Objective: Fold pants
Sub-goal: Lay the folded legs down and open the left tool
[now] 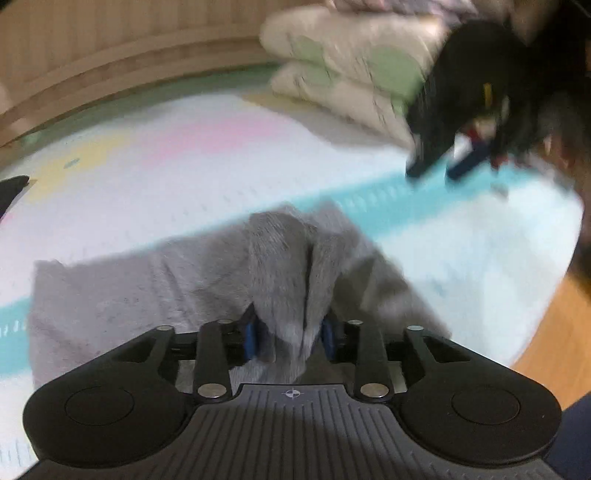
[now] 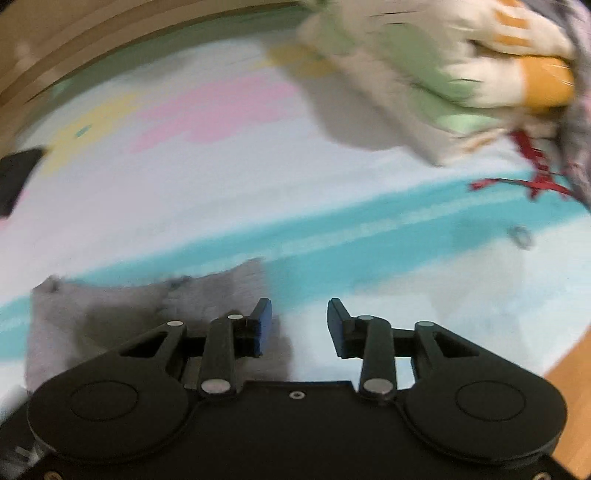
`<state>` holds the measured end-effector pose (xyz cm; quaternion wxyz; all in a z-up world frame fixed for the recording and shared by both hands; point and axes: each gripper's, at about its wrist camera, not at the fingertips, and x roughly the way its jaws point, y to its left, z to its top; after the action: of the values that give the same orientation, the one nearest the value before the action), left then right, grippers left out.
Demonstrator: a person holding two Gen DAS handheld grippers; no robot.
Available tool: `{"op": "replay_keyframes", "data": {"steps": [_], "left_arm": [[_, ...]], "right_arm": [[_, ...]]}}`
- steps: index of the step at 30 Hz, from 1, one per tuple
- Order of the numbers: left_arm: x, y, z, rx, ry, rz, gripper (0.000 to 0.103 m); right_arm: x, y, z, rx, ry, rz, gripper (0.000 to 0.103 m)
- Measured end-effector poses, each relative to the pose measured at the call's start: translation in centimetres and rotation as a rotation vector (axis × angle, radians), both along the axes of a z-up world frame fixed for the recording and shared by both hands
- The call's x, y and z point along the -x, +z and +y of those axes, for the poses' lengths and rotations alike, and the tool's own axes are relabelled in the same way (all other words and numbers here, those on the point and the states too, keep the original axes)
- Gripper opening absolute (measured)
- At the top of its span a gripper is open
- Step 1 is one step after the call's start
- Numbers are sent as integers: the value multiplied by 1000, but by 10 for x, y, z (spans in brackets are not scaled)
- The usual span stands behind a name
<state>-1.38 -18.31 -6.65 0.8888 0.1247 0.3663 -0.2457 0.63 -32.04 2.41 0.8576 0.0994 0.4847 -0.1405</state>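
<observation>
A pastel bedsheet (image 1: 207, 155) covers the mattress, white with soft pink and yellow patches and a broad turquoise stripe (image 2: 369, 225) running across it. At the far side, a folded cream quilt (image 1: 343, 62) with pale green patches lies stacked in thick layers; the right wrist view shows orange patches on it as well. A wooden wall (image 1: 110, 33) curves along the bed's far edge, and a strip of wooden floor (image 1: 554, 332) shows at lower right. Red cords (image 2: 532, 173) trail onto the sheet beside the quilt. Both views are blurred.
</observation>
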Motion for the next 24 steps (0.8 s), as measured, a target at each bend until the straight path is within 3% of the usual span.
{"op": "replay_keyframes", "data": {"steps": [2,6,10,13,17,19,22,24], "left_arm": [[10,2,-3,16,-48,-26,40],[21,24,6,68,-154,-36,41],[31,47,39,118,-233,-43,42],[25,53,69,140,-170,-32,42],[-3,45,104,114,0,-8,42],[-20,31,119,107,87,34,42],[-44,-6,126,48,120,163,42],[-42,-15,133,96,118,137,42]], "right_arm": [[0,-1,-9,-3,-25,-9,47],[2,-2,-19,-64,-38,-42,63],[2,1,-14,-150,7,-58,65],[1,-6,-8,-229,67,-58,72],[-5,-22,8,-230,130,-27,74],[-7,-31,16,-262,163,-2,74],[-10,-44,25,-308,188,31,76],[-13,-54,28,-326,196,56,77]]}}
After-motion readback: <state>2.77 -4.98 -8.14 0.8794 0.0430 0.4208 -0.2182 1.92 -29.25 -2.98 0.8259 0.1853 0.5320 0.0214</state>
